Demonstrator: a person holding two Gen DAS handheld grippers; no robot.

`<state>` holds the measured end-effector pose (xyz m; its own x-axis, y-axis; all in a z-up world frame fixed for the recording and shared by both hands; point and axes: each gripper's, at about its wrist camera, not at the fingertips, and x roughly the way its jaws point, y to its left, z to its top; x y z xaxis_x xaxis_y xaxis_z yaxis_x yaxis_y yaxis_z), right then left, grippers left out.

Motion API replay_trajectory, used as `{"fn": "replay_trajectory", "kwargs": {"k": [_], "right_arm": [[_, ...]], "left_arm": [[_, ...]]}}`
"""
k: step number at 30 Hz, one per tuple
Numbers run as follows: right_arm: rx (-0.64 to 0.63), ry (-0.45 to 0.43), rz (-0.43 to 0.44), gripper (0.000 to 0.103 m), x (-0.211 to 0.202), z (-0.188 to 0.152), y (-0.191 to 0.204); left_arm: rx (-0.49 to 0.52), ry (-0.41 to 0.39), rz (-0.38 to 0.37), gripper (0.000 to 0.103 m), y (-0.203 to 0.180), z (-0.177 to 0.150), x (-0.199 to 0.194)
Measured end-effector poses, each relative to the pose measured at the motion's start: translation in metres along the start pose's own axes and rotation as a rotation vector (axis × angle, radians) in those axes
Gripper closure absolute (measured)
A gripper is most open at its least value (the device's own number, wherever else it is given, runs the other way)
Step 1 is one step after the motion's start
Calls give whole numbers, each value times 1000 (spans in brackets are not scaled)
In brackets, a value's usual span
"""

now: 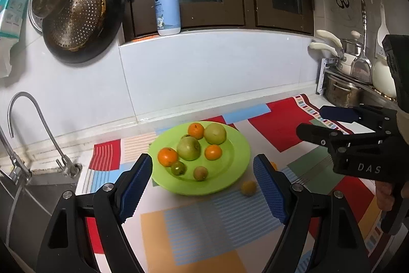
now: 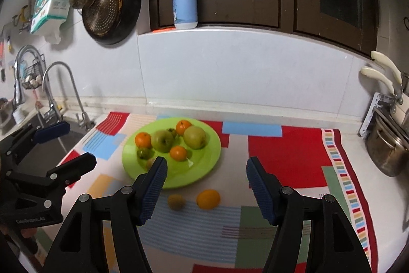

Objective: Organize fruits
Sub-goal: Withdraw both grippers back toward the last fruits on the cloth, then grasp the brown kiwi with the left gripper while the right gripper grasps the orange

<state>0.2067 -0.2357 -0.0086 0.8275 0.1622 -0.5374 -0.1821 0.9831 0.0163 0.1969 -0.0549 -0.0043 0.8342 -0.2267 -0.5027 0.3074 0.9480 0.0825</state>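
Note:
A green plate sits on a patterned mat and holds three oranges, two green apples and a few small greenish fruits. Two fruits lie loose on the mat in front of it: an orange and a small yellow-brown fruit. My left gripper hovers open before the plate with nothing between its blue pads. My right gripper is open too, above the loose fruits and apart from them. Each gripper shows in the other's view: the right, the left.
The mat covers the counter. A sink with taps lies to the left. Steel pots on a rack stand at the right. A pump bottle stands on the sill, and pans hang on the wall.

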Motion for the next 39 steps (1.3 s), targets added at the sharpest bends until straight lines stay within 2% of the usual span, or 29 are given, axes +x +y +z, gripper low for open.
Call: {"fn": "replay_trajectory", "kwargs": {"k": [11,19,28,35,39], "right_arm": [[-157,50,127,38,9,-16,-16],[-186,130,219,38,43,-35,-26],[-147,198,257,39,84,-49,-35],[-137,249,288,48,109,-54,-34],[-143,277,303,54,121,-56,-31]], "left_arm": [[8,34,3,22,-42,-11,12],[7,131,-21,33,-56,-25,46],[-2,235,-87,45,-61,-41,92],[-55,298,-140,56,-53,-46,118],[-51,314,-154,60,-53,-48,127]]}}
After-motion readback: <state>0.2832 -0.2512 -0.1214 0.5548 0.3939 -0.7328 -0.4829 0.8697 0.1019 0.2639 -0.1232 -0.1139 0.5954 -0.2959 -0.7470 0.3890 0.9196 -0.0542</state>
